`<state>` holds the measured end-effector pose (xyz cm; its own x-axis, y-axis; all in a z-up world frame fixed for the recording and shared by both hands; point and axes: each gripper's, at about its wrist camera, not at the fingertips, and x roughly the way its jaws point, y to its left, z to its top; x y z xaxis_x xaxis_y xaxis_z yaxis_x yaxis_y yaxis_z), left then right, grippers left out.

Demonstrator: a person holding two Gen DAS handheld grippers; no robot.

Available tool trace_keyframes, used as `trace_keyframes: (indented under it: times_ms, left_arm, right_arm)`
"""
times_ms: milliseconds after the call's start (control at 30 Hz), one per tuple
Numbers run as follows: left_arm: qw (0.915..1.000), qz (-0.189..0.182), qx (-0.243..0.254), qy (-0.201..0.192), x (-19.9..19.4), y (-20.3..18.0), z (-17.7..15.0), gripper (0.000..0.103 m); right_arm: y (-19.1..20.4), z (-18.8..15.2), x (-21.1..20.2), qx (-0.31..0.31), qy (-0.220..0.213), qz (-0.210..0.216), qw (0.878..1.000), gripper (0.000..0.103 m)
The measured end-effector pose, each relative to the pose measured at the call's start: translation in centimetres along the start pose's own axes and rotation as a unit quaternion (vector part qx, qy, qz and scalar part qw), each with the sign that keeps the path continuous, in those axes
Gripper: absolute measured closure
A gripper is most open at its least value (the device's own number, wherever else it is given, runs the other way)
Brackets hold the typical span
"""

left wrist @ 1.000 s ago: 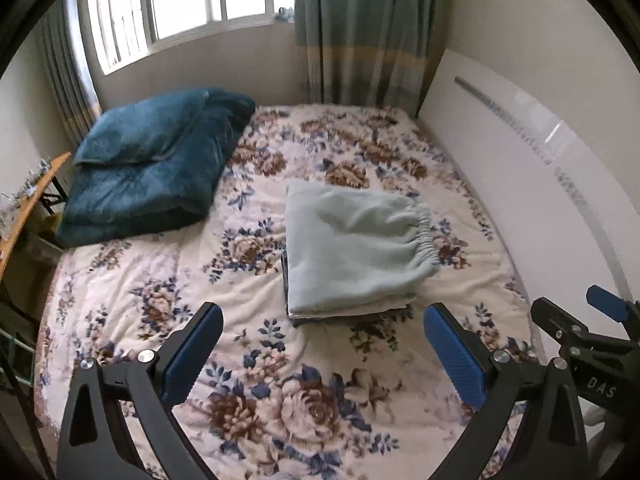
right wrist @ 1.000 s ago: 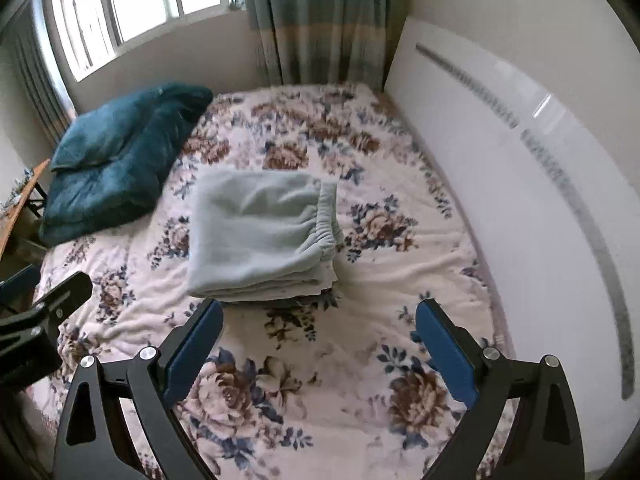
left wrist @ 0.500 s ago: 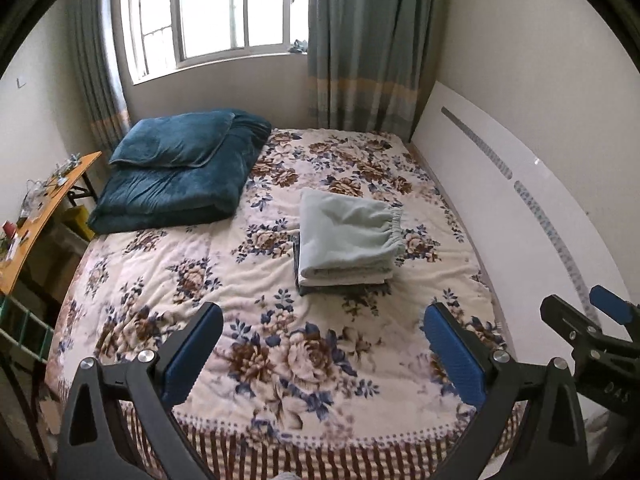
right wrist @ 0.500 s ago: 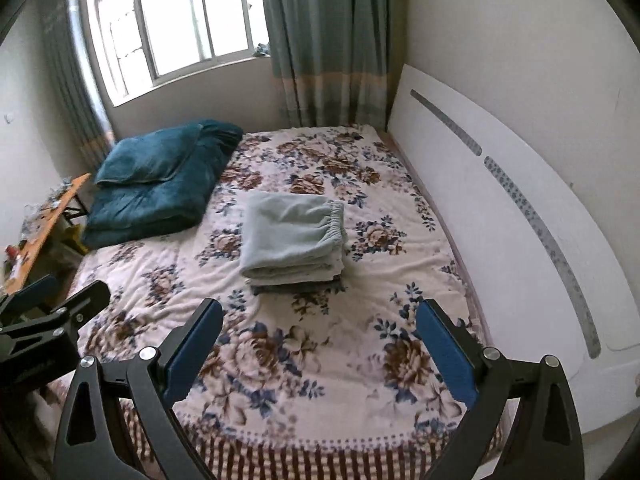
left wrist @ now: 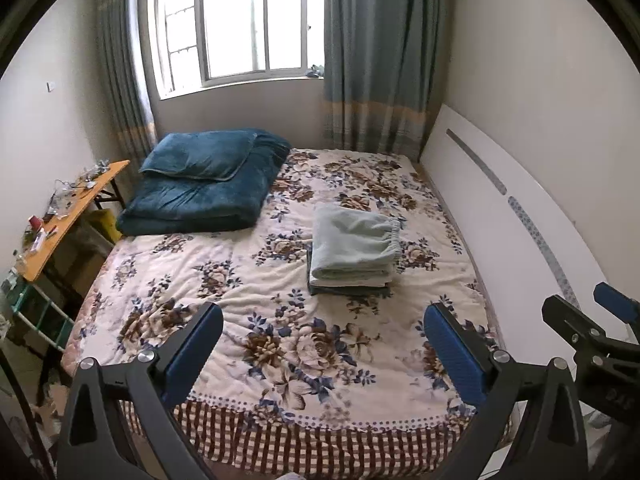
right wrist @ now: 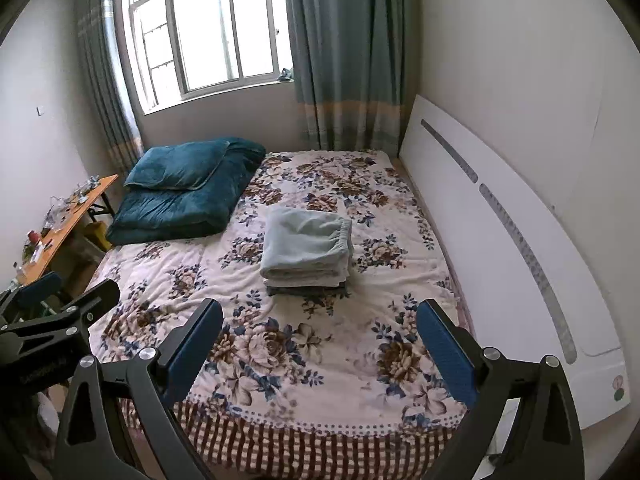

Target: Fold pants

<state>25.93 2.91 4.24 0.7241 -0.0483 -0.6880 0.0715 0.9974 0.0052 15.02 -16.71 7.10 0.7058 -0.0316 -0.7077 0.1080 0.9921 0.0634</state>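
1. Lying folded into a neat rectangle, the pale green pants (left wrist: pixel 354 246) sit on the floral bedspread (left wrist: pixel 248 280) right of the bed's middle, elastic waistband toward 3 o'clock, folded edges toward 6 o'clock.
2. Under them a darker folded garment (right wrist: pixel 306 290) shows as a thin grey edge — the pants rest squarely on top of it.
3. At about 10 o'clock from the pants, well apart, a teal pillow (left wrist: pixel 200 156) lies on a folded teal quilt (left wrist: pixel 192 204) at the bed's far left corner.
4. At 3 o'clock a white headboard (right wrist: pixel 500 240) runs along the bed's side; at 12 o'clock stand a window (left wrist: pixel 236 24) and grey-blue curtains (right wrist: pixel 348 52).
5. At 9 o'clock, beside the bed, an orange table (left wrist: pixel 72 212) carries small clutter too small to name.
6. The left gripper (left wrist: pixel 322 350) hangs above the bed's foot edge, jaws spread wide, grasping nothing.
7. The right gripper (right wrist: pixel 320 346) is likewise released — blue pads apart, well short of the pants.
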Motion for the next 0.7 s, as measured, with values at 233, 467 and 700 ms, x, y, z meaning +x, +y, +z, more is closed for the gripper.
trace_keyframes:
  times_ms: [233, 467, 700]
  left_arm:
    - [0.9994, 0.025, -0.008, 0.021, 0.5, -0.2, 0.8, 0.0]
    - [0.9981, 0.042, -0.01, 0.043, 2.5, -0.7, 3.4, 0.0]
    - [0.9975, 0.044, -0.005, 0.055, 4.3, -1.2, 5.7, 0.0]
  right_arm:
    - [-0.9, 0.8, 0.0, -0.01, 0.019, 0.013, 1.0, 0.003]
    - [-1.4, 4.4, 2.2, -0.017, 0.036, 0.018, 0.999, 0.003]
    - [-1.9, 7.6, 4.9, -0.019, 0.052, 0.012, 0.998, 0.003]
